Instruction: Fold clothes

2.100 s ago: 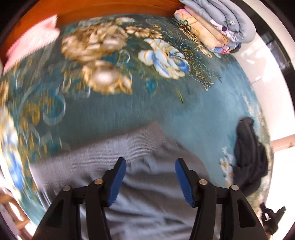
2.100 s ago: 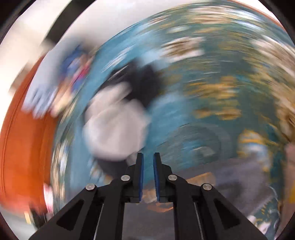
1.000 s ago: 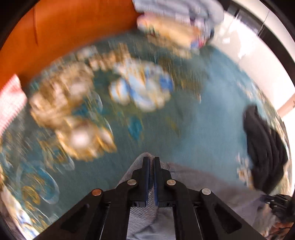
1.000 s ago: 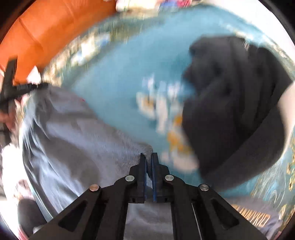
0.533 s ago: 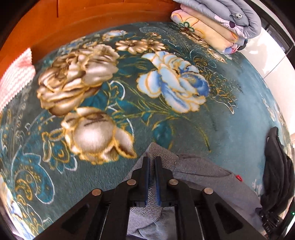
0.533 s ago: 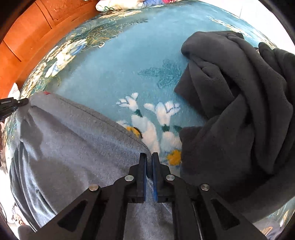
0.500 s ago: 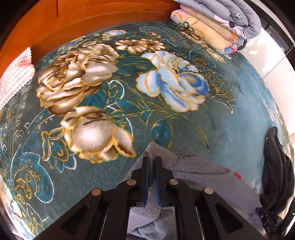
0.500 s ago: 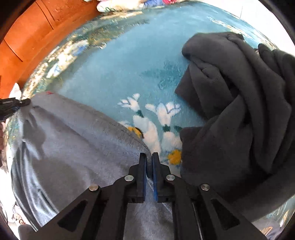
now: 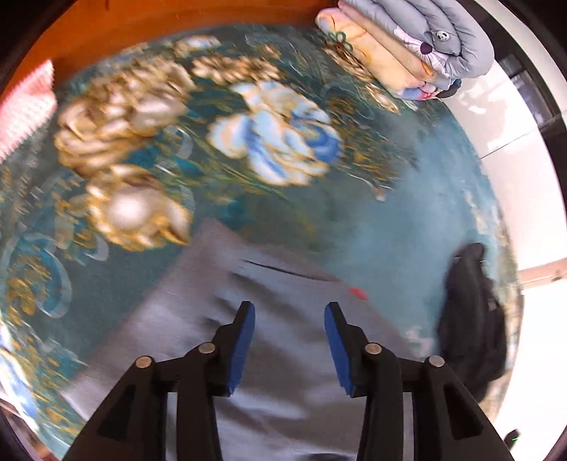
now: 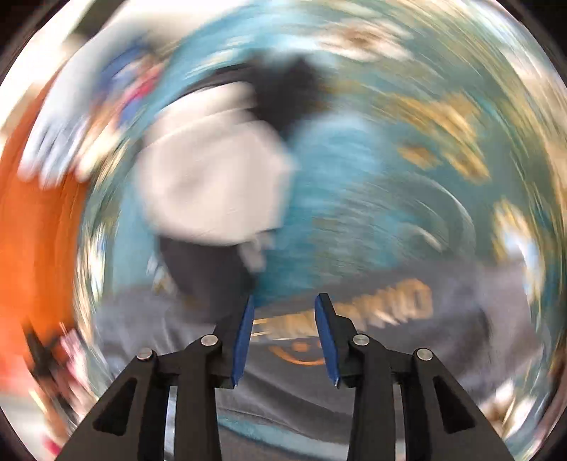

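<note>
Where both grippers pinched the grey garment (image 9: 283,354) half a second ago, the left gripper (image 9: 290,312) and right gripper (image 10: 283,305) now hover spread and empty, suggesting a fold was just released.

Teal floral blanket (image 9: 290,152) covers bed; orange wooden headboard (image 9: 149,32) behind; folded quilts (image 9: 418,42) stacked at corner; bright white floor (image 9: 510,117) beyond.

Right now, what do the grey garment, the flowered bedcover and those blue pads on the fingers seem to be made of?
Grey garment: probably soft matte knit cotton; it creases loosely.
Flowered bedcover: looks like plush fleece with a printed pattern, slightly fuzzy, though blurred.
Blue pads: seemingly rubber or foam, dull finish, set on black plastic fingers.
</note>
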Demonstrator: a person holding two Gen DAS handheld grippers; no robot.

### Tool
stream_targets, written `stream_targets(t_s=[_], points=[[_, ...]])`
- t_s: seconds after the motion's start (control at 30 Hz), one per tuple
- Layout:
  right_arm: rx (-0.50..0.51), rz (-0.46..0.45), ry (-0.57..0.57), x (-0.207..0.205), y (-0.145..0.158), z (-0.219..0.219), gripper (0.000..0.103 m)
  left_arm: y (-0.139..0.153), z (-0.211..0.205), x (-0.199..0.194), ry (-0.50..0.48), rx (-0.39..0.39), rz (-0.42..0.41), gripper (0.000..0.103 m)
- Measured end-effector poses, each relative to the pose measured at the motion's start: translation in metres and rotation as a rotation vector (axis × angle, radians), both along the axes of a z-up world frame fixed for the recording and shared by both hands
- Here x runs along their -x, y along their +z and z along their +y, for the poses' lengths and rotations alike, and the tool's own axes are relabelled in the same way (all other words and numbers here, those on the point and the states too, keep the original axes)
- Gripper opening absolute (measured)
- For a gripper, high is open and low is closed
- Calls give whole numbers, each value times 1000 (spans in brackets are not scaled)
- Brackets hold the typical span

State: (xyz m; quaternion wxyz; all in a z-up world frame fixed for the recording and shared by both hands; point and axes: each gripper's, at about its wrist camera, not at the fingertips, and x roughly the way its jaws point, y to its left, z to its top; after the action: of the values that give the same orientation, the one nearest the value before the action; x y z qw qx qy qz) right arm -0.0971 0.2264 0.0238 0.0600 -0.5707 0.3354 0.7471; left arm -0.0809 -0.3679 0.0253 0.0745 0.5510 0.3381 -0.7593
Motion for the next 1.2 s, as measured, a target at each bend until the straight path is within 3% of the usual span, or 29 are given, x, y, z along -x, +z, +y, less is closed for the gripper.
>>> stream_targets(t_s=[0.1,0.2,0.3,0.53,0.9,1.0,1.07,1.2], points=[[96,-113,-251,-21,-21,46,37,-16,22,26,12,-75,-52,53],[115,-157,-392,-31,-31,71,47,-39,40,48,52,-48,-150,55],[67,-210,-436,-27,-39,78,50,-57,54,66,92,59,-252,55],[-36,-319,-499,-13,-52,67,50,-76,87,106,43,293,-424,57],[-21,-419,-525,5,-53,72,53,-83,94,123,-9,338,-464,65],[-30,-443,-517,10,-53,70,53,-80,94,120,-18,330,-443,62],[-35,-437,-507,9,-50,69,50,-78,92,117,-22,320,-425,53],[-5,-400,-512,-6,-47,73,22,-68,82,103,-8,257,-376,25]])
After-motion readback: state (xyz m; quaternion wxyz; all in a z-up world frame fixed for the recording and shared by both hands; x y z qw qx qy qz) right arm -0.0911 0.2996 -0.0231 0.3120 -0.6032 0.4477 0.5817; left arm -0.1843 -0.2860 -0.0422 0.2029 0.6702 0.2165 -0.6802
